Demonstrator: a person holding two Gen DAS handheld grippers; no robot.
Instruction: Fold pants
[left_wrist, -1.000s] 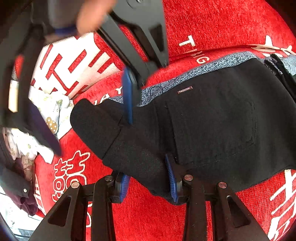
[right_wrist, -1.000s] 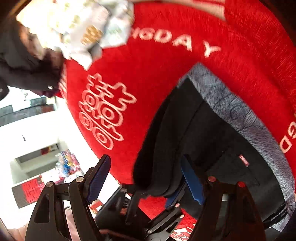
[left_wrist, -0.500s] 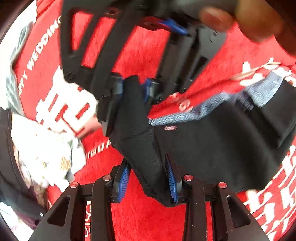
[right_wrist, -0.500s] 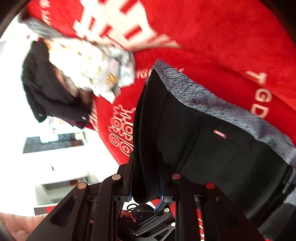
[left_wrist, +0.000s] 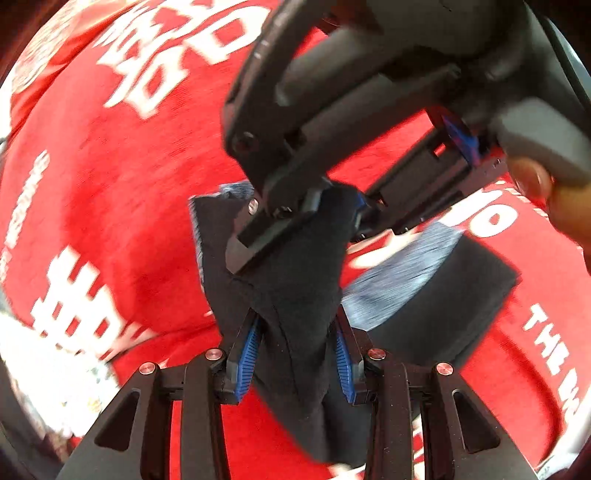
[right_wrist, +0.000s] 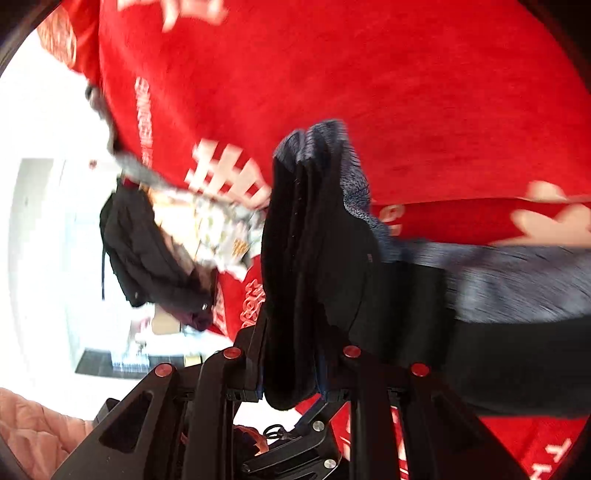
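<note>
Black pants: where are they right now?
Both wrist views: the black pants hang bunched over the red blanket, clamped by the left gripper and right gripper.

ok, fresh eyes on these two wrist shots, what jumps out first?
The black pants dead centre, bunched and pinched at once by the left gripper at the bottom of its view and the right gripper coming in from the upper right. Behind them, the red cloth with white lettering fills nearly the whole background. In the right wrist view, a heap of other clothes lies at the cloth's left edge.
</note>
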